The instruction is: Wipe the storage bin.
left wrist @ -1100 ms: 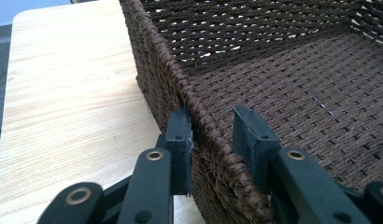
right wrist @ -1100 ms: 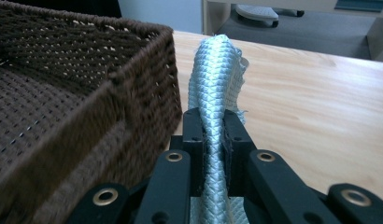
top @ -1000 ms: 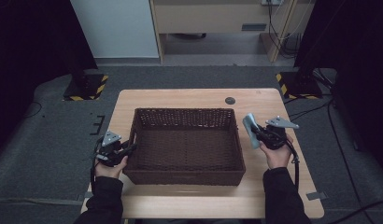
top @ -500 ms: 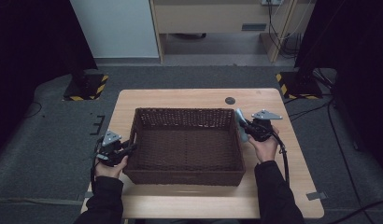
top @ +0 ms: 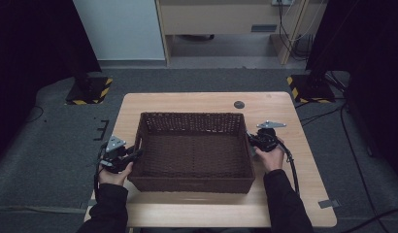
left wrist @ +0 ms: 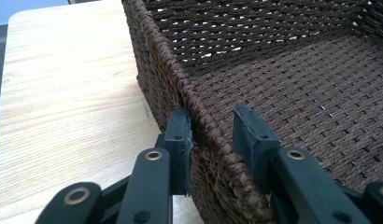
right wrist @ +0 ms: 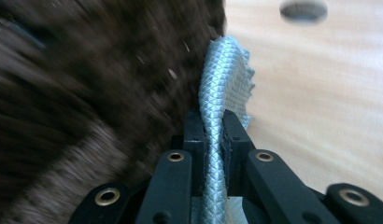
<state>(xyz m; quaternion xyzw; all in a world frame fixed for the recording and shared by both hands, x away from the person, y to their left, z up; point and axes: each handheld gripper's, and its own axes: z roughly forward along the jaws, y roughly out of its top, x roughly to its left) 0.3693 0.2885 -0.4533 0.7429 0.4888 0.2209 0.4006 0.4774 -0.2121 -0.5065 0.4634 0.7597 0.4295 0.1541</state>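
Cloth: clamped in right claw, beside basket, not yet inside. Left claw: part-open astride basket rim.

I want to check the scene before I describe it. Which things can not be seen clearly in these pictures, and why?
- Grey textured sheet in the right gripper: its lower part is hidden by the jaws; in the high view it is too small to identify.
- Brown wicker basket: blurred by motion in the right gripper view.
- Left gripper: its jaws straddle the basket wall; the far pad's contact cannot be judged.
- Dark round spot on the table: too small to identify.
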